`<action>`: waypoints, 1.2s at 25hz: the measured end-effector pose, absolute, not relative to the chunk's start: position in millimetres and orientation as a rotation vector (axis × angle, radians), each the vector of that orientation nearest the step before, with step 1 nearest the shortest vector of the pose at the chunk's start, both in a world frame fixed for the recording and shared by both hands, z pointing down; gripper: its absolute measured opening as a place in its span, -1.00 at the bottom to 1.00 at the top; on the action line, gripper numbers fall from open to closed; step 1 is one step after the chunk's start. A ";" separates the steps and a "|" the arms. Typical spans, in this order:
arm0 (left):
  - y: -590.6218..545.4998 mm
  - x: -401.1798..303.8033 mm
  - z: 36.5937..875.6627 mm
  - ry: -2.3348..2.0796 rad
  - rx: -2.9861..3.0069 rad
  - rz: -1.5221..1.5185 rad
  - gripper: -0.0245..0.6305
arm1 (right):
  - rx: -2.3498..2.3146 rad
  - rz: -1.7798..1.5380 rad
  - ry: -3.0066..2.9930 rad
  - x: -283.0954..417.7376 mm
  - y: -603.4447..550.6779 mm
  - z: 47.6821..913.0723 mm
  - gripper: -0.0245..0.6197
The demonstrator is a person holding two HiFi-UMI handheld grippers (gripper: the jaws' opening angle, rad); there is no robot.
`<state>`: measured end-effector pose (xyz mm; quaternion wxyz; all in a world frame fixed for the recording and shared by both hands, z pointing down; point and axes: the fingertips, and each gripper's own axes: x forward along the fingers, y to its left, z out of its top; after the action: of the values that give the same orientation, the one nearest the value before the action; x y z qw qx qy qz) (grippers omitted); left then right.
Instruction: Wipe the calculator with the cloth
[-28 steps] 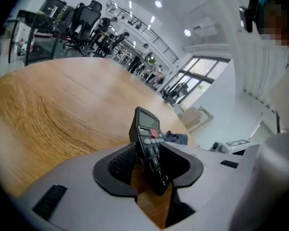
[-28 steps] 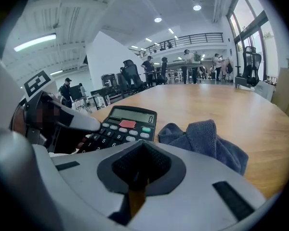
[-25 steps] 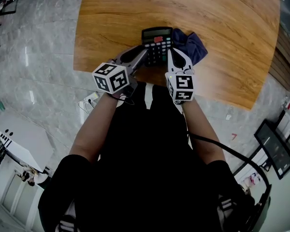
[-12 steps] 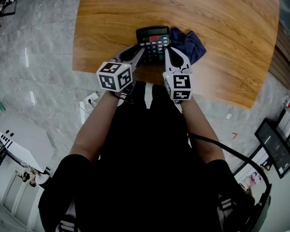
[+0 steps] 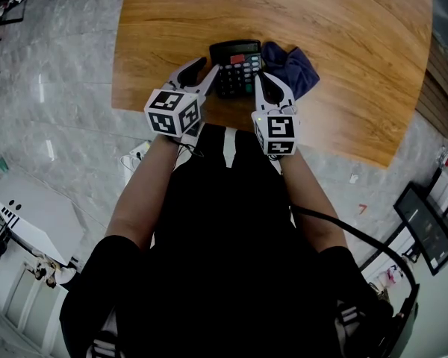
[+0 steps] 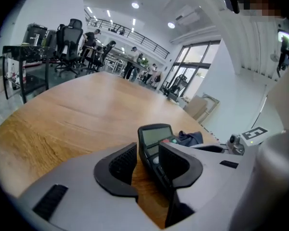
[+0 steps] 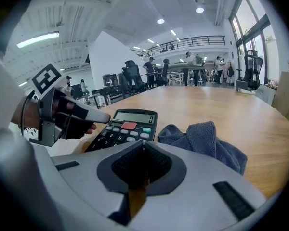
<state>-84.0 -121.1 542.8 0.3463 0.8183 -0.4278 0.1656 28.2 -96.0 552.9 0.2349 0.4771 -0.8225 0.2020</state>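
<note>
A black calculator (image 5: 237, 64) with a grey screen and a red key lies flat near the wooden table's front edge. Touching its right side is a crumpled dark blue cloth (image 5: 292, 67). My left gripper (image 5: 200, 73) is at the calculator's left edge. Its jaws have just been opening, and the calculator (image 6: 153, 138) shows through the gap, with its edge by the right pad and no pad pressing on it. My right gripper (image 5: 260, 79) is shut on nothing, its tip above the table just in front of the calculator (image 7: 126, 128) and the cloth (image 7: 202, 141).
The wooden table (image 5: 343, 28) stretches far beyond the calculator. Its front edge runs just under both grippers, with a grey marble floor (image 5: 52, 88) to the left. Office chairs (image 6: 67, 37) and people stand far behind the table.
The calculator slid a little to the left and away from me. My left gripper has rolled and its jaws have spread apart. The right gripper has stayed where it was.
</note>
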 end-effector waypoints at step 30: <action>-153.2 -64.1 526.6 -0.745 2.254 0.216 -0.71 | 1.347 0.478 -2.258 33.3 -100.6 533.3 -0.87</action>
<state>-64.1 -153.2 526.6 0.3701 0.8784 -0.2904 0.0840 33.3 -100.6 533.3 0.2325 0.4902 -0.8218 0.1740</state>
